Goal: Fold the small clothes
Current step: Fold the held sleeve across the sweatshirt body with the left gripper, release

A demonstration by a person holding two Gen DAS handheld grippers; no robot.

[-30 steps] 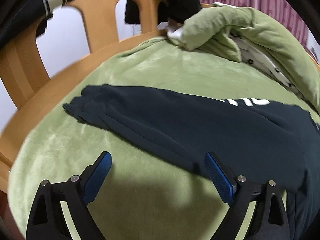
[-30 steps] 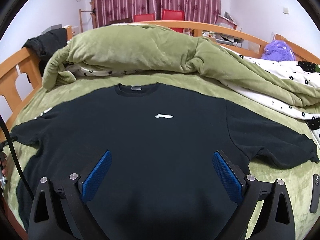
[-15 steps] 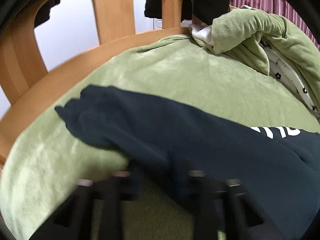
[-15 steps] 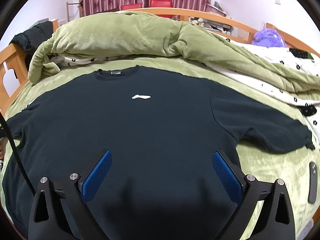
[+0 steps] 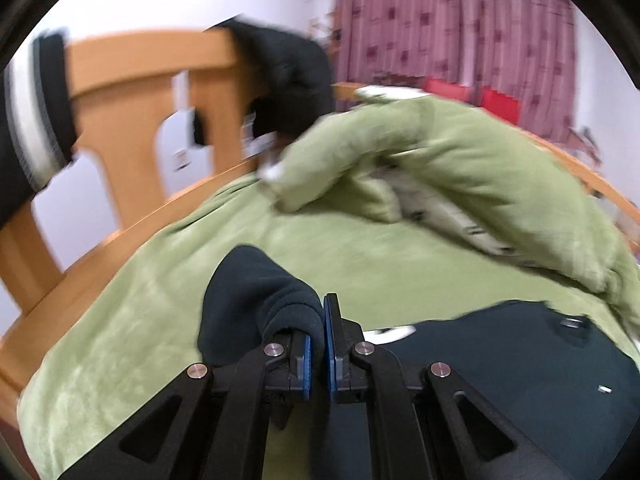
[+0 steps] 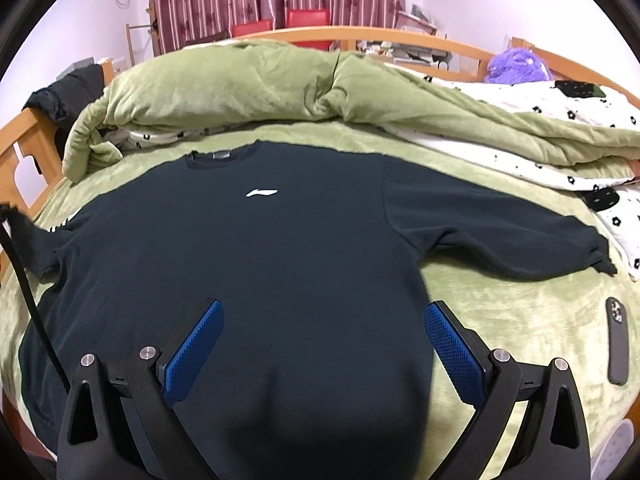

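Observation:
A dark long-sleeved sweatshirt (image 6: 288, 264) with a white chest logo lies face up on the green bedspread (image 6: 520, 312), collar at the far side. My left gripper (image 5: 318, 320) is shut on the cuff of its left sleeve (image 5: 256, 300) and holds it lifted off the bed; the sweatshirt's body (image 5: 520, 356) lies to the right. In the right wrist view that raised sleeve (image 6: 28, 236) shows at the left edge. My right gripper (image 6: 320, 328) is open and empty above the lower body of the sweatshirt. The right sleeve (image 6: 520, 240) lies stretched out flat.
A bunched green quilt (image 6: 260, 84) with white flowered lining lies across the far side of the bed. A wooden bed frame (image 5: 132, 92) with dark clothes (image 5: 288, 72) hung on it stands at the left. A dark phone (image 6: 618, 344) lies at the right.
My left gripper closed on the left sleeve's cuff and lifted it off the bed. My right gripper stayed open and moved little.

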